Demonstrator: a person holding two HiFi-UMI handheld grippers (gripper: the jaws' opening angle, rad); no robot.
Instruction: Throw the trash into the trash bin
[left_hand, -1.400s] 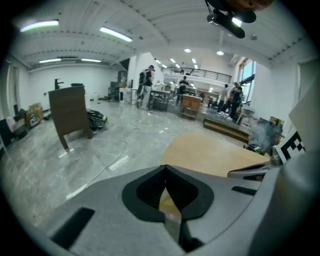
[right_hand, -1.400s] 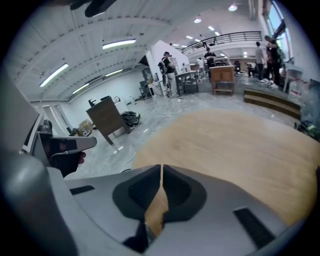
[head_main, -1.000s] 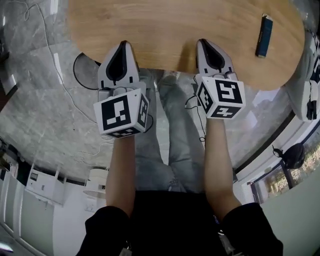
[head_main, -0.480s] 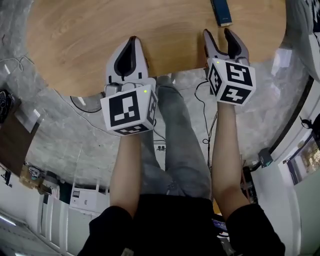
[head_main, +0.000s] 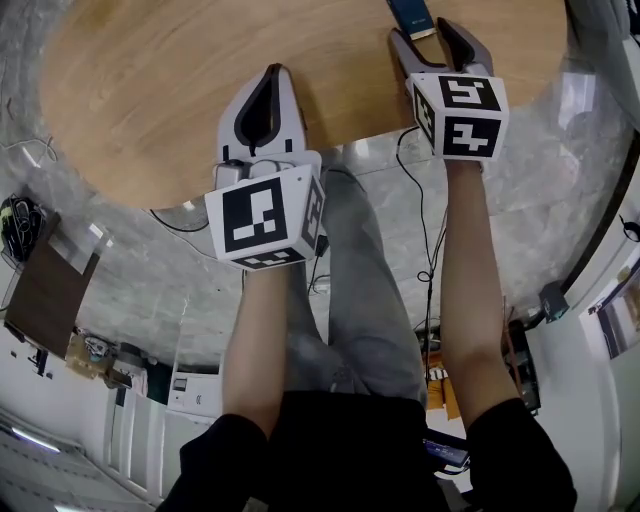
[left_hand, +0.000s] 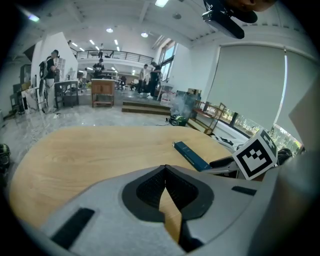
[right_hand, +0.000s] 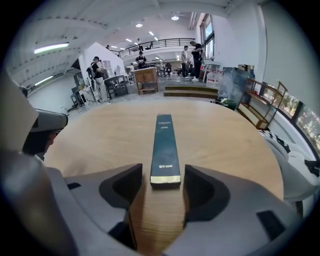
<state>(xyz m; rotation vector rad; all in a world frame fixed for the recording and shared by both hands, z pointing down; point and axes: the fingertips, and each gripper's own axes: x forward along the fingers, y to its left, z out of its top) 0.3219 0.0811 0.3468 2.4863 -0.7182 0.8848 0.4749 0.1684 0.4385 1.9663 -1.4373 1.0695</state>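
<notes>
A long, narrow dark teal box (right_hand: 165, 145) with a gold end lies flat on the round wooden table (head_main: 150, 100). In the head view the box (head_main: 412, 14) sits at the top edge. My right gripper (right_hand: 164, 175) points down along it, and its jaws are opening. The box's near end lies between the fingertips, and neither pad touches it. In the head view the right gripper (head_main: 428, 45) reaches over the table's near rim. My left gripper (head_main: 272, 78) hovers over the wood to the left, shut and empty. The left gripper view shows its tips (left_hand: 165, 170) together and the box (left_hand: 191, 155) off to the right.
The person's legs and cables (head_main: 420, 240) on the marble floor lie below the table's near edge. A dark board (head_main: 45, 295) stands at the left. Beyond the table are an open hall with desks, steps (right_hand: 187, 92) and several people.
Both grippers have moved forward over the table. The right jaws, shut a second ago, have spread, and the box's near end now lies between them. The left stays shut.
</notes>
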